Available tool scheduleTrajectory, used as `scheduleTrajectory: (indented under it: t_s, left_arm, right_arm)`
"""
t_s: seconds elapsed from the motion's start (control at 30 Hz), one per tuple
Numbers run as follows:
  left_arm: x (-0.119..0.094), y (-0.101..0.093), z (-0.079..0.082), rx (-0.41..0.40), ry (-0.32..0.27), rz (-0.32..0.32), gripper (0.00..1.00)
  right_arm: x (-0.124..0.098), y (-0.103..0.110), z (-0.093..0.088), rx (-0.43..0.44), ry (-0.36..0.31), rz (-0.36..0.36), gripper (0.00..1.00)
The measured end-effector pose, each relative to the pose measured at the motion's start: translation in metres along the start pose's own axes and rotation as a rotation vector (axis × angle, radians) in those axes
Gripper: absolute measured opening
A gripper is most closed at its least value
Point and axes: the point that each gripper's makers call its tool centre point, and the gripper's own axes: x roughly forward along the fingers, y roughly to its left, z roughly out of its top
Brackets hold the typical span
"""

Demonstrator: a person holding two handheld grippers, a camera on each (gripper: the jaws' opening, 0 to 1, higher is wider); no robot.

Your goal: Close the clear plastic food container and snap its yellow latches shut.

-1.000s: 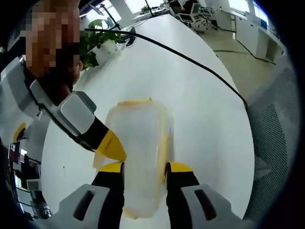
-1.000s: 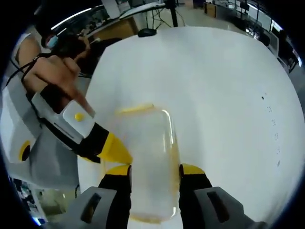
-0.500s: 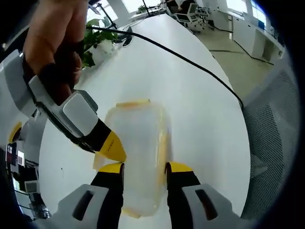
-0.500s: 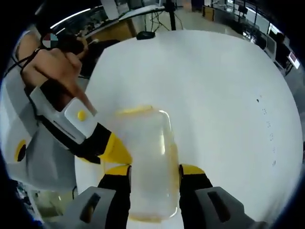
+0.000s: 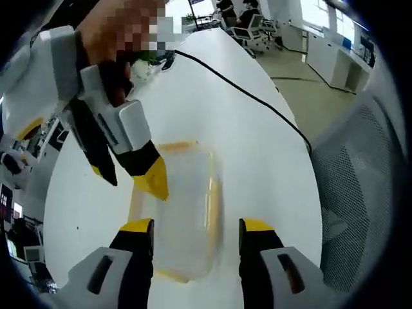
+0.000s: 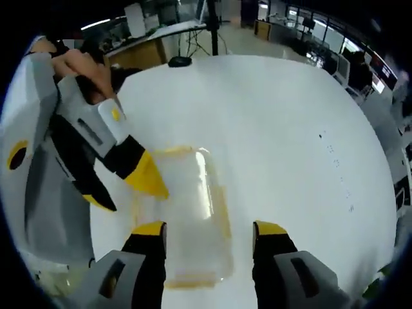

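Note:
The clear plastic container (image 5: 180,206) lies lid-down-shut on the white table (image 5: 257,148), with yellow latches along its ends and sides. My left gripper (image 5: 196,226) is open, its jaws standing wider than the container and apart from its sides. The right gripper (image 5: 135,188) reaches in from the upper left, one yellow fingertip (image 5: 153,179) over the container's left edge. In the right gripper view the same container (image 6: 183,219) lies between the spread jaws of my right gripper (image 6: 209,228), which is open. The left gripper (image 6: 135,201) hangs at the left, its fingertip (image 6: 147,177) near the container's far corner.
A black cable (image 5: 257,96) runs across the table beyond the container. A grey mesh chair (image 5: 360,193) stands off the table's right edge. A dark round object (image 6: 179,62) sits at the table's far edge, with desks and office chairs behind.
Both grippers' jaws have spread apart and let go of the container's sides. Both have lifted back a little, and the container now lies free on the table.

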Motion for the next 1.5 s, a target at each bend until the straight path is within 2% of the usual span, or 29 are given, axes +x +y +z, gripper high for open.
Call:
scheduleTrajectory:
  t_s: [0.1,0.17,0.3,0.47,0.57,0.73,0.87,1.17,1.43,1.5]
  left_arm:
    - [-0.003,0.003,-0.005,-0.004,0.003,-0.004,0.58]
    - [-0.006,0.008,-0.009,-0.006,0.005,0.003,0.59]
    - [-0.004,0.018,-0.017,-0.008,0.011,0.015,0.66]
    - [0.004,0.025,-0.037,0.018,0.070,0.011,0.75]
    - [0.009,0.029,-0.047,0.061,0.102,0.026,0.76]
    - [0.014,0.035,-0.051,0.074,0.115,0.040,0.80]
    - [0.020,0.035,-0.051,0.084,0.125,0.030,0.85]
    - [0.035,0.029,-0.048,0.085,0.132,-0.005,0.83]
    - [0.040,0.027,-0.049,0.105,0.141,-0.018,0.80]
    - [0.040,0.028,-0.049,0.106,0.139,-0.019,0.80]
  right_arm:
    - [-0.005,0.007,-0.006,-0.024,0.007,-0.005,0.61]
    - [-0.007,0.013,-0.013,-0.039,0.020,0.016,0.63]
    - [-0.009,0.017,-0.026,-0.077,0.052,-0.004,0.71]
    - [-0.010,0.017,-0.041,-0.146,0.113,-0.049,0.81]
    - [-0.008,0.014,-0.042,-0.172,0.118,-0.091,0.84]
    - [-0.001,0.017,-0.042,-0.186,0.121,-0.110,0.88]
    - [0.005,0.022,-0.050,-0.213,0.159,-0.098,0.88]
    - [0.011,0.019,-0.062,-0.219,0.193,-0.089,0.86]
    - [0.016,0.025,-0.068,-0.222,0.212,-0.057,0.76]
    - [0.016,0.024,-0.068,-0.223,0.210,-0.062,0.76]
